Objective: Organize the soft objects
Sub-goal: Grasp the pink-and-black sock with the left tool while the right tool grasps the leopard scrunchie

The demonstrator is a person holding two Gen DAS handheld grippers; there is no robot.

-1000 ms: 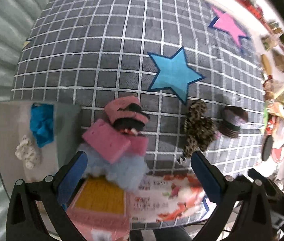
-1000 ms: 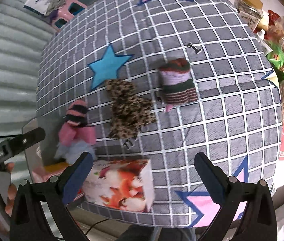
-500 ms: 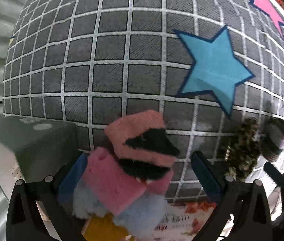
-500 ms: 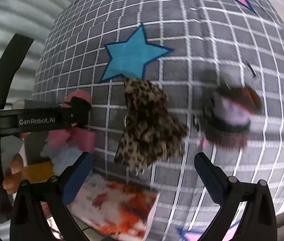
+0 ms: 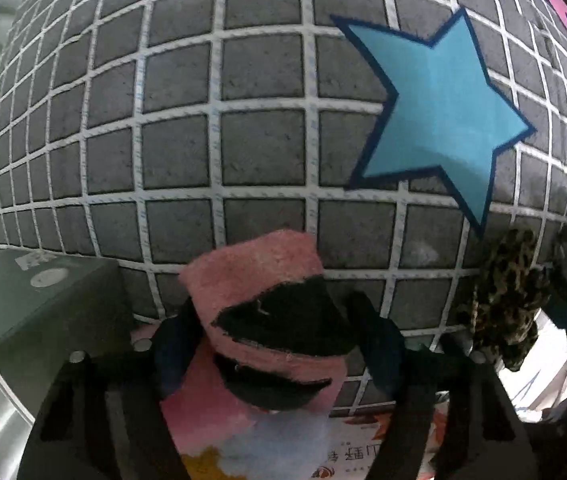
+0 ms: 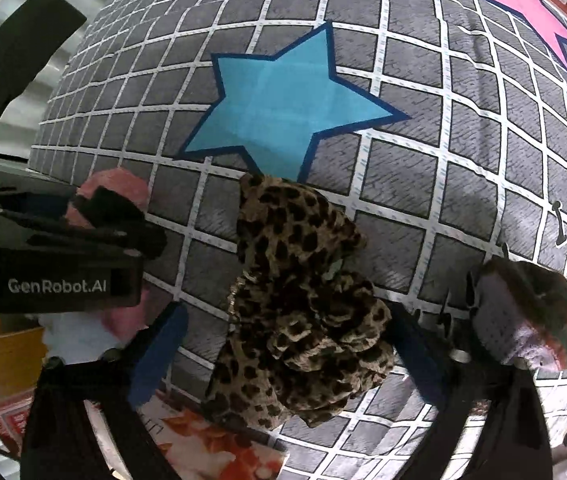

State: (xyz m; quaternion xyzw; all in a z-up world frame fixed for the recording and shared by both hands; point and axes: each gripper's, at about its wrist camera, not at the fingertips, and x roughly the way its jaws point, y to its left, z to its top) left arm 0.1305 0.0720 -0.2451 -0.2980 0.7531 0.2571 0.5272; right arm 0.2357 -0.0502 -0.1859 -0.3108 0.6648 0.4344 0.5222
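Note:
A pink and black striped sock (image 5: pixel 271 320) lies on a pile of pink and pale blue soft items at the table's near edge. My left gripper (image 5: pixel 279 344) has its fingers on both sides of the sock, touching it. The sock also shows in the right wrist view (image 6: pixel 111 196). A leopard-print cloth (image 6: pixel 299 304) lies below the blue star (image 6: pixel 287 108). My right gripper (image 6: pixel 283 352) is open around the leopard cloth, fingers on either side, apart from it. A purple, red and green striped sock (image 6: pixel 531 320) lies to the right.
A grey bin (image 5: pixel 43 312) stands at the left off the table edge. A printed tissue box (image 6: pixel 219 448) lies at the near edge. A yellow box (image 6: pixel 15 356) sits by the pile. A small black clip (image 6: pixel 559 224) lies at the right. A pink star (image 6: pixel 523 4) marks the far right.
Both grippers moved forward and down. The left gripper's fingers closed in around the pink and black sock. The right gripper came to straddle the leopard cloth.

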